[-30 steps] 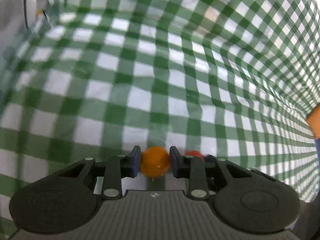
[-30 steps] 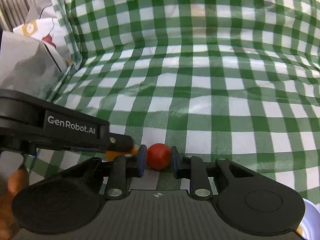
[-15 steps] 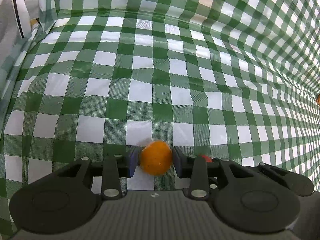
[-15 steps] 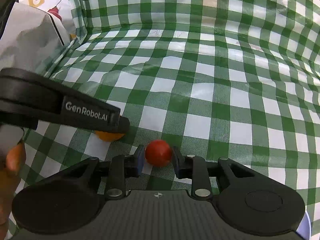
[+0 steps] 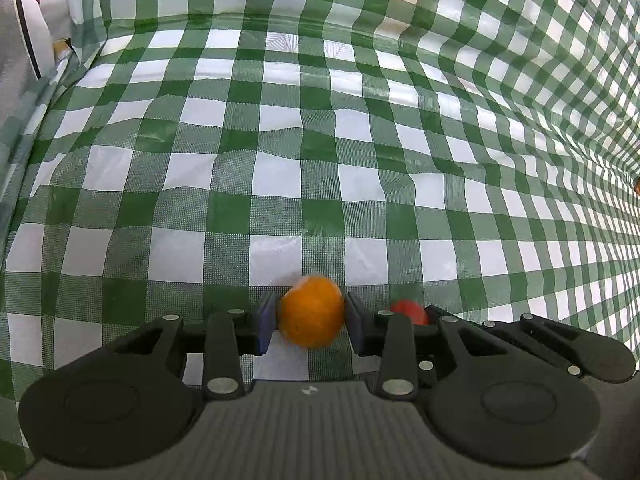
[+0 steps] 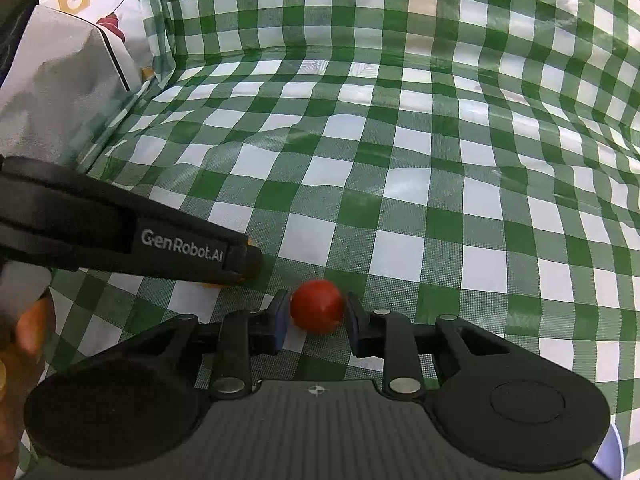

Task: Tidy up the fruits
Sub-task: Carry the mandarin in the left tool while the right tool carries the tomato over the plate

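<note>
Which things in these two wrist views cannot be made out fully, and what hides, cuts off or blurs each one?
- Orange fruit: left wrist view, edges blurred. In the right wrist view the left tool covers nearly all of it.
- Red fruit: left wrist view shows only a sliver behind the left tool's finger.
- Printed white bag: cut by the frame's left edge.
- Pale object at the bottom-right corner, right wrist view: cropped, unidentifiable.

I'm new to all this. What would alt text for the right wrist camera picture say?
A handheld right gripper holds a small red fruit between its jaws, above a green-and-white checked cloth. To its left, the black left gripper, marked GenRobot.AI, reaches in, with a bit of orange fruit showing at its tip.
</note>
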Demonstrator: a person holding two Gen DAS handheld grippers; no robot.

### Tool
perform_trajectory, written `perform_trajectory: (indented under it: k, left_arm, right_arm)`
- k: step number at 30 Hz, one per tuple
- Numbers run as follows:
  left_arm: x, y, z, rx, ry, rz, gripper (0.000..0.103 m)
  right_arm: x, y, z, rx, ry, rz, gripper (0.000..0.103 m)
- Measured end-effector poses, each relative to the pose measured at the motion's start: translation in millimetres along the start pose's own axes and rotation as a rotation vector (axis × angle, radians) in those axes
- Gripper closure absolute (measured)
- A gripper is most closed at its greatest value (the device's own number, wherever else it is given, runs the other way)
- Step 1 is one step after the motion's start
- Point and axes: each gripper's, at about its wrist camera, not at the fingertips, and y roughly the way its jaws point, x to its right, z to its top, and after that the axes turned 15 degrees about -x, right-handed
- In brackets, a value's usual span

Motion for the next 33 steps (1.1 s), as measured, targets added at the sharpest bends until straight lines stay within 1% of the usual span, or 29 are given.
perform_trajectory:
  k: [7, 13, 20, 26, 29, 31, 33]
  left_arm:
    - [1, -1, 1, 0.003, 0.010, 0.007, 0.065]
    - [-1, -10, 2, 0.021, 0.007, 0.011, 0.065]
    - [1, -30, -3, 0.052, 0.015, 0.011, 0.065]
    - [4, -49, -10, 0.087, 0.004, 0.009, 0.065]
    - [9, -58, -17, 0.121, -0.001, 0.016, 0.065]
    - [13, -66, -24, 0.161, -0.002, 0.026, 0.065]
    - [15, -75, -34, 0.204, -0.007, 0.019, 0.065]
  right_arm:
    - [-2, 2, 0, 0.002, -0.012, 0.006, 0.073]
    - [-1, -7, 1, 0.017, -0.016, 0.007, 0.073]
    - [-2, -32, 0, 0.057, -0.015, -0.003, 0.073]
    - [-5, -59, -3, 0.097, -0.010, -0.027, 0.073]
    - [-4, -72, -5, 0.125, 0.005, -0.041, 0.073]
    - [-4, -86, -8, 0.163, 0.015, -0.044, 0.073]
    - [-4, -102, -14, 0.207, 0.020, -0.051, 0.073]
